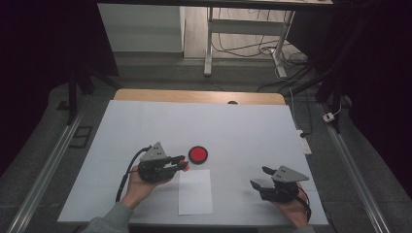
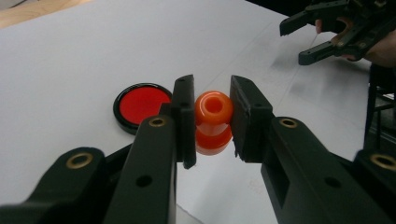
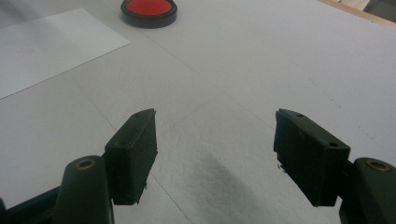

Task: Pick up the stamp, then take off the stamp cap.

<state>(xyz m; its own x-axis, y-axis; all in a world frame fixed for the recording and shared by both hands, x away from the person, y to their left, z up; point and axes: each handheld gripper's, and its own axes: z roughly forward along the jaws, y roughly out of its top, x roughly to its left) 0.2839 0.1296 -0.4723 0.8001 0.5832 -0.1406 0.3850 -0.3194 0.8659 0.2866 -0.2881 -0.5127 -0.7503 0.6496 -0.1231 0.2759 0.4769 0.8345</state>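
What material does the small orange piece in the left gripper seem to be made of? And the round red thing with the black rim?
Orange piece: probably smooth, slightly glossy plastic or rubber; it shows soft highlights and an even, faintly translucent colour. Round red thing: probably a hard plastic case, with a shiny black rim that catches light; its red middle looks flat and matte, possibly an ink pad, but that is unsure.

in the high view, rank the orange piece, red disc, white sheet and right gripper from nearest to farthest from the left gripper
1. orange piece: clamped between the jaws of the left gripper.
2. red disc: just beyond the jaw tips, toward the table's far side.
3. white sheet: just below the tips; too close to the disc to rank surely.
4. right gripper: far off at the right.
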